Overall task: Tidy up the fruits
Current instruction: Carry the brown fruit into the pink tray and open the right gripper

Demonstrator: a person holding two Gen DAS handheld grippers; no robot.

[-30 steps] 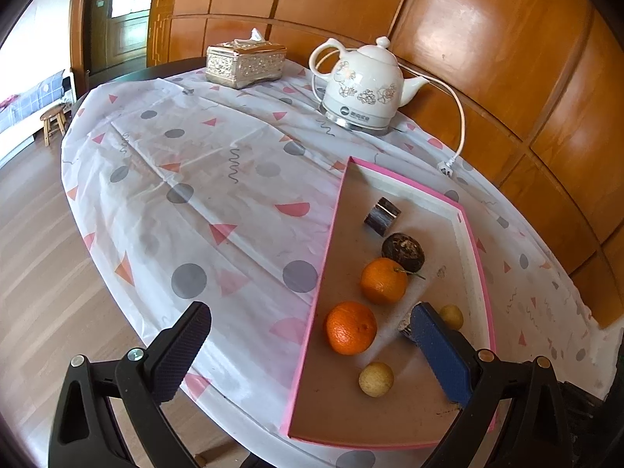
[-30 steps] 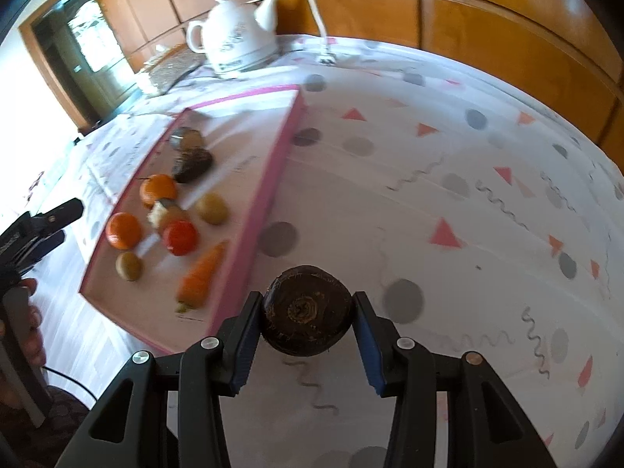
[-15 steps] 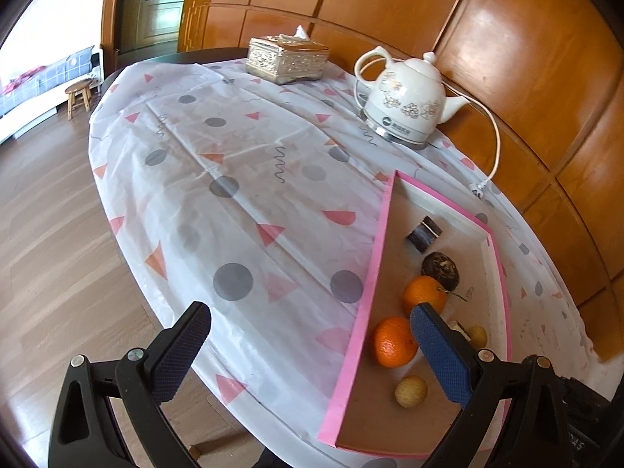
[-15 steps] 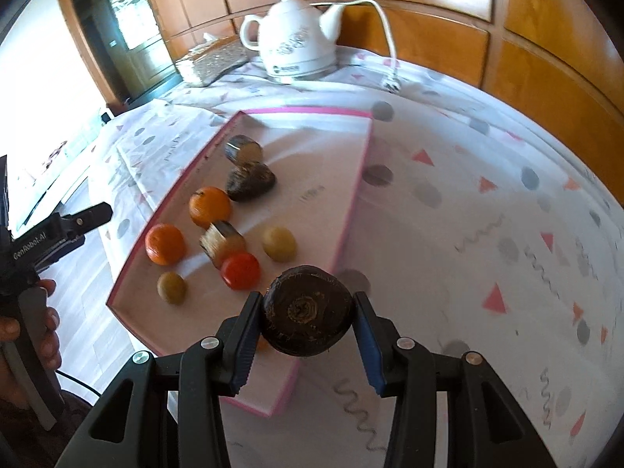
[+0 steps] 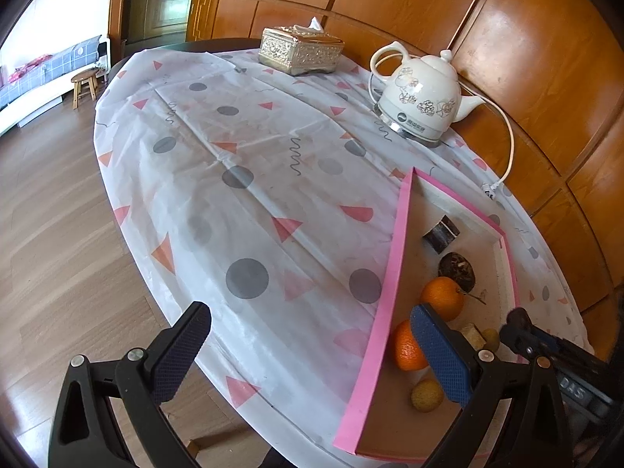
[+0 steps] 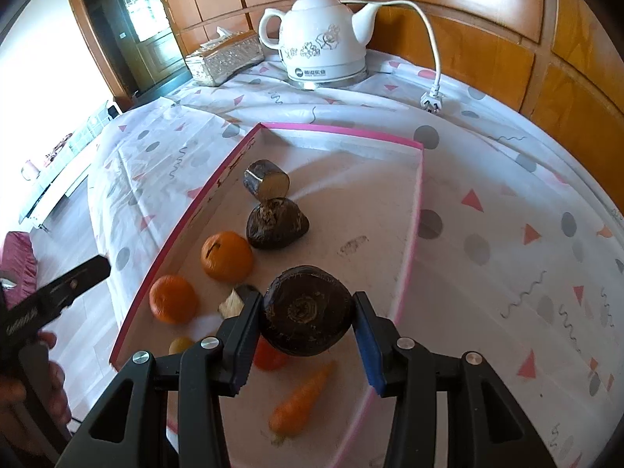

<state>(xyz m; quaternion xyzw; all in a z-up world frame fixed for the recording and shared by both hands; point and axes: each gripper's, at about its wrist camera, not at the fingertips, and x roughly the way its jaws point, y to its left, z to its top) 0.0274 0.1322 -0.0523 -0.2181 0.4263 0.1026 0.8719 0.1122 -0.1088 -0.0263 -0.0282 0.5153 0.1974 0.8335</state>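
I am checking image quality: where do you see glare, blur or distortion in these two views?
Left wrist view: glare on the glossy orange wood wall panel, and fisheye bending of the patterned white tablecloth edge. Right wrist view: overexposed window light at left, and the orange carrot near the lens looks soft, while the white ceramic kettle stays sharp.

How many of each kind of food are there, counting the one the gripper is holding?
Oranges: 2
Dark brown round ones: 2, one held in the right gripper
Small yellowish balls: 2
Cut stalk pieces: 2
Red round fruit: 1
Carrot: 1
Total: 10
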